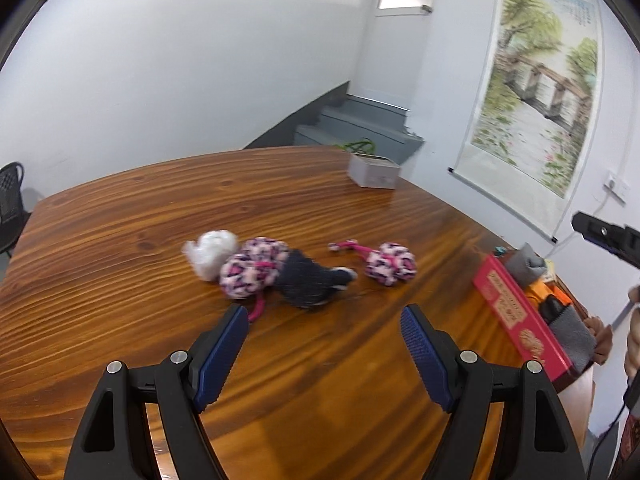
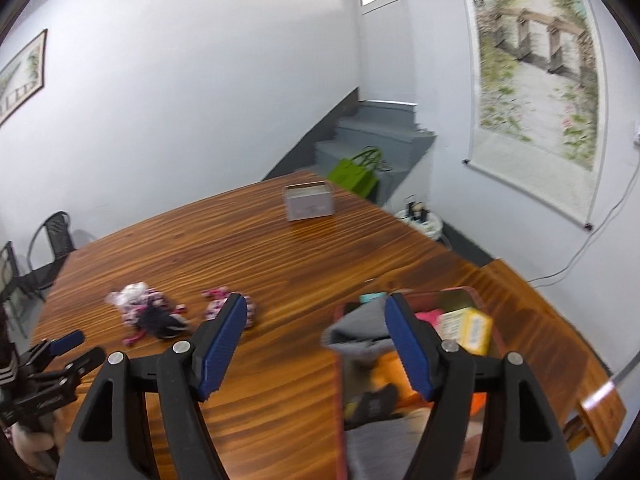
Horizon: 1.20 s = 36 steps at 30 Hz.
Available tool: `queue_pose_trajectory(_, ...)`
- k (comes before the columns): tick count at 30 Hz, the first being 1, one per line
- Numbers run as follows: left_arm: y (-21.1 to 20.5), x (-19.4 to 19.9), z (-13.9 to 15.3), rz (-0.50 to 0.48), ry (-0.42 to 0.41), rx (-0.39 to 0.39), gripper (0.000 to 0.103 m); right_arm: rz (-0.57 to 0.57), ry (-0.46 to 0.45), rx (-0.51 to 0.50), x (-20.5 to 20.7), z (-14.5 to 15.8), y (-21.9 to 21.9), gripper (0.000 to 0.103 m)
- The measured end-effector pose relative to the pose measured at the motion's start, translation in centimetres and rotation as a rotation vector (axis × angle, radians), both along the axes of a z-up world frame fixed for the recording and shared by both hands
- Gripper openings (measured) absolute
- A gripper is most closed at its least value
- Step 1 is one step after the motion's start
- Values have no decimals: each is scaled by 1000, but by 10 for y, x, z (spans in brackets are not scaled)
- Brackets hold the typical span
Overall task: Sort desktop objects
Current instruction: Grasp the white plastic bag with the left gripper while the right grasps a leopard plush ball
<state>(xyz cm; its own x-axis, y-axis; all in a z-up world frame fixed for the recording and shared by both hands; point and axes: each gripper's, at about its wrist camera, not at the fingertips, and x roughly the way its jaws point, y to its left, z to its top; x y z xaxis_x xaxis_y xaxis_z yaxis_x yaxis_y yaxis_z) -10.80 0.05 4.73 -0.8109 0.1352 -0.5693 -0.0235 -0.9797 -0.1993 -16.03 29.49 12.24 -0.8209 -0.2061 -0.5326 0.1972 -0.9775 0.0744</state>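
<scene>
A pile lies mid-table: a white plastic wad (image 1: 211, 252), a pink patterned rope toy (image 1: 252, 268) and a dark blue sock (image 1: 310, 282). A second pink rope ball (image 1: 390, 266) lies to its right. My left gripper (image 1: 322, 354) is open and empty, just short of the pile. My right gripper (image 2: 316, 344) is open and empty above the left edge of a red box (image 2: 468, 294) holding grey cloth (image 2: 360, 328), a yellow packet (image 2: 472, 328) and orange items. The red box also shows in the left wrist view (image 1: 516, 312). The pile shows small in the right wrist view (image 2: 150, 314).
A grey tin box (image 1: 374, 172) stands at the table's far edge, also in the right wrist view (image 2: 310, 200). A green bag (image 2: 358, 174) and grey stairs (image 2: 376, 132) lie beyond. A black chair (image 2: 52, 248) stands at far left. The left gripper (image 2: 60, 350) shows in the right wrist view.
</scene>
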Motion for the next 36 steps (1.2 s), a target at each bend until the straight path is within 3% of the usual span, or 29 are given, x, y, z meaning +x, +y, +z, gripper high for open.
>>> queue_pose_trajectory(8, -42, -11, -17, 49, -35, -25, 80, 66, -63, -20, -5, -36, -57, 76)
queue_pose_trajectory(13, -69, -30, -22, 58, -46, -2, 80, 32, -99, -22, -14, -59, -80, 75)
queue_pose_trajectory(21, -95, -74, -31, 73, -71, 15, 80, -48, -106, -68, -23, -83, -89, 76)
queue_pose_trajectory(36, -98, -153, -61, 20, -148, 7, 80, -67, -93, -66, -31, -102, -92, 76)
